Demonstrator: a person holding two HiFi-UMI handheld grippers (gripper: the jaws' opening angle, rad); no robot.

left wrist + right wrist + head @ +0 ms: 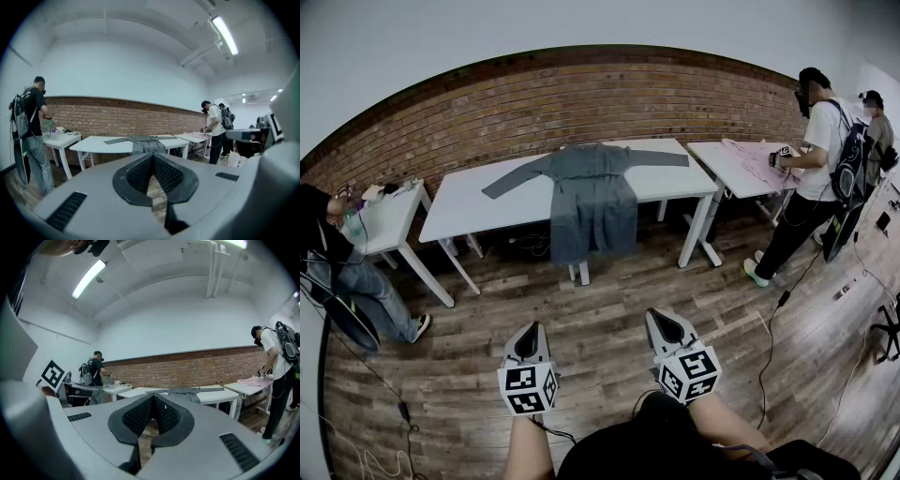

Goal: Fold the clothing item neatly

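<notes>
A grey long-sleeved garment (592, 192) lies spread on the white table (478, 208) by the brick wall, sleeves out to both sides and its lower part hanging over the front edge. It shows small and far off in the left gripper view (146, 143) and the right gripper view (186, 392). My left gripper (528, 337) and right gripper (664, 323) hover side by side over the wooden floor, well short of the table. Both are shut with nothing between their jaws, tips meeting in the left gripper view (153, 157) and the right gripper view (152, 398).
A second white table (741, 164) at the right carries a pink cloth (759, 155), with two people (811, 159) standing by it. Another person (342, 272) stands at a small table (389, 220) on the left. Cables (769, 347) trail across the floor.
</notes>
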